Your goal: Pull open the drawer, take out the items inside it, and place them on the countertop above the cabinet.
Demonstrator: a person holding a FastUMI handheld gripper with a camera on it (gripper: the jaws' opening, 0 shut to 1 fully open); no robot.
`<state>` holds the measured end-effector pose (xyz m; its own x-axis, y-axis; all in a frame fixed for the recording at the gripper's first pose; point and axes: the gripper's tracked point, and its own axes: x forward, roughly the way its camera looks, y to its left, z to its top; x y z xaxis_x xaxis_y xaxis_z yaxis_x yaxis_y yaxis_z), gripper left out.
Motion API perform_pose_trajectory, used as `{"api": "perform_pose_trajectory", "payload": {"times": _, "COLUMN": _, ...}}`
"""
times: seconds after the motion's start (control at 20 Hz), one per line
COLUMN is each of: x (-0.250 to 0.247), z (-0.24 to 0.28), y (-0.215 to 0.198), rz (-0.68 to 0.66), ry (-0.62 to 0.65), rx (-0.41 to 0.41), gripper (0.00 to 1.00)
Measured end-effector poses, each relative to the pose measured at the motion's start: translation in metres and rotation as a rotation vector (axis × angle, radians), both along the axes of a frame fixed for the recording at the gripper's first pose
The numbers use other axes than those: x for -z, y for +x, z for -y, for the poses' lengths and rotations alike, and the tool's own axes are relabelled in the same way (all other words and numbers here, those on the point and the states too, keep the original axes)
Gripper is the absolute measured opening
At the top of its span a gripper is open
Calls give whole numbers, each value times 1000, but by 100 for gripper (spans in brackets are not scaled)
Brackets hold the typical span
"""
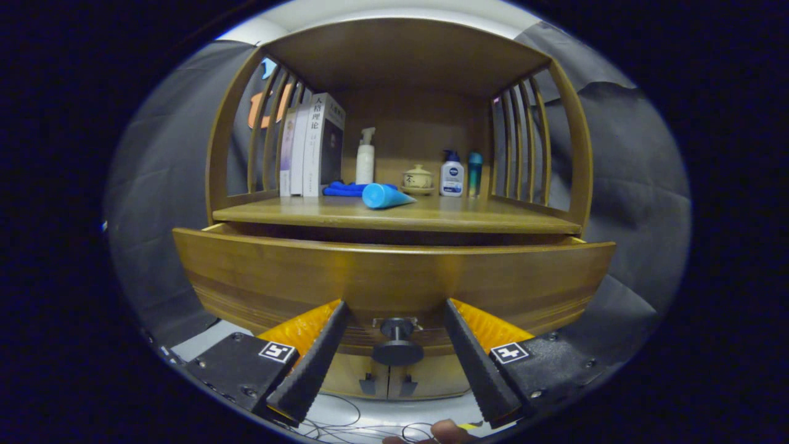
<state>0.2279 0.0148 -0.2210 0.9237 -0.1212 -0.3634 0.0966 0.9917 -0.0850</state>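
The wooden drawer (394,277) stands pulled a little way out under the countertop (394,217); its inside is hidden behind its front panel. A dark round knob (397,345) sits low on the drawer front. My gripper (394,308) is open, its two black fingers (311,370) spread to either side of the knob without touching it. On the countertop lie a blue tube (385,196) on its side and a blue cloth (345,189) behind it.
Books (314,145) stand at the left of the countertop, with a white spray bottle (365,157), a small lidded pot (418,179), a lotion bottle (452,175) and a teal bottle (474,174) along the back. Slatted sides and a roof enclose the shelf. Cables lie on the floor below.
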Motion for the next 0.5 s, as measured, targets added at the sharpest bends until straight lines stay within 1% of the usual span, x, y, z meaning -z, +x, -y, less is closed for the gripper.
{"api": "perform_pose_trajectory", "payload": {"times": 0.35, "x": 2, "z": 2, "y": 25, "rz": -29, "ry": 2, "rx": 8, "gripper": 100}}
{"api": "perform_pose_trajectory", "payload": {"times": 0.5, "x": 4, "z": 4, "y": 33, "rz": -34, "ry": -42, "rx": 5, "gripper": 100}}
